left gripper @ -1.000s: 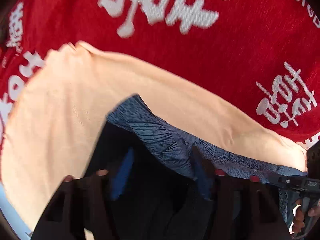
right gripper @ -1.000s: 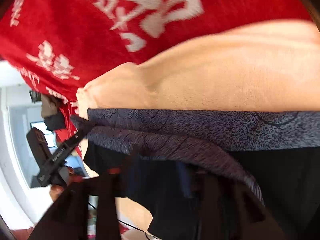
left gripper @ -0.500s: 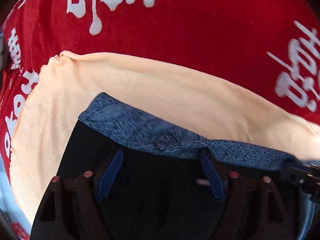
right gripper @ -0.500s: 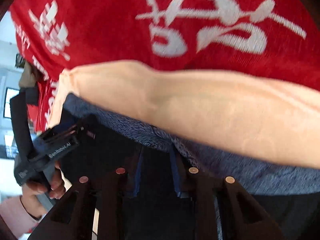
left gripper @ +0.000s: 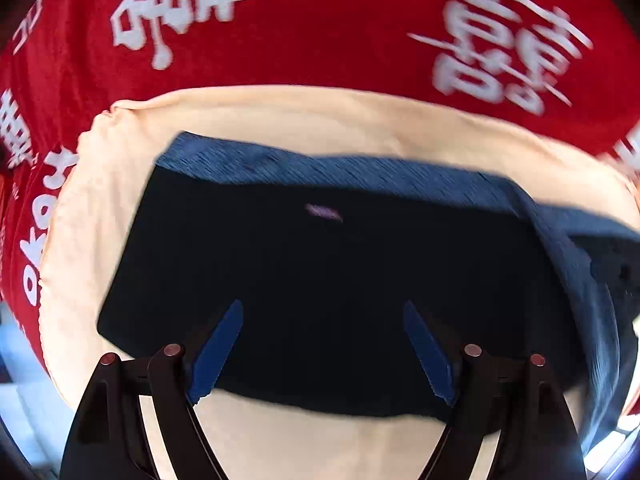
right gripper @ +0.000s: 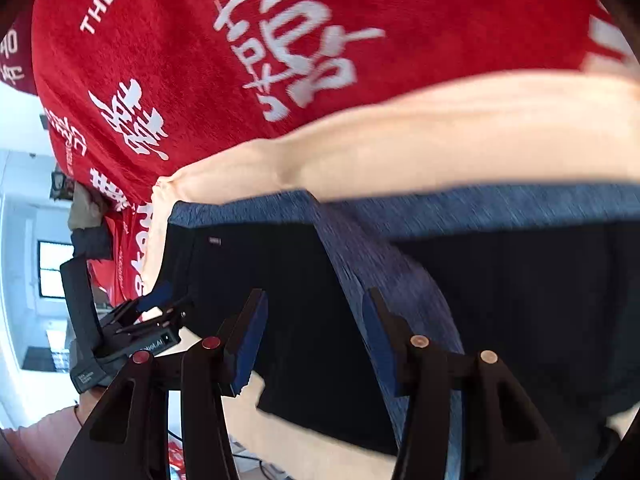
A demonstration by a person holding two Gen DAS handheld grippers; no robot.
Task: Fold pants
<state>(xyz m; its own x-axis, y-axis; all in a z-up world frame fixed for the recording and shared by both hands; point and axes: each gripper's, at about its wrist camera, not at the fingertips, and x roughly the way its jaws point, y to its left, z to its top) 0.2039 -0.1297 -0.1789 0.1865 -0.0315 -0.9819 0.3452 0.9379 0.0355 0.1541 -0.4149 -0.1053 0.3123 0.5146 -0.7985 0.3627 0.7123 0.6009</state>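
Observation:
The dark navy pants (left gripper: 320,272) with a mottled blue waistband (left gripper: 360,176) lie folded on a peach cloth (left gripper: 300,120). My left gripper (left gripper: 322,344) is open just above the pants' near edge, holding nothing. In the right wrist view the pants (right gripper: 520,300) lie with a blue band (right gripper: 380,272) running across them. My right gripper (right gripper: 314,336) is open over that band and empty. The left gripper (right gripper: 132,336) shows at the left of the right wrist view, off the pants' corner.
A red cloth with white characters (left gripper: 320,20) covers the table under the peach cloth and fills the far side; it also shows in the right wrist view (right gripper: 280,40). A bright room with a window (right gripper: 48,272) lies beyond the table's left edge.
Both grippers have let go of the pants and opened wide. The pants now lie flat on the peach cloth, and both grippers have drawn back toward the near edge.

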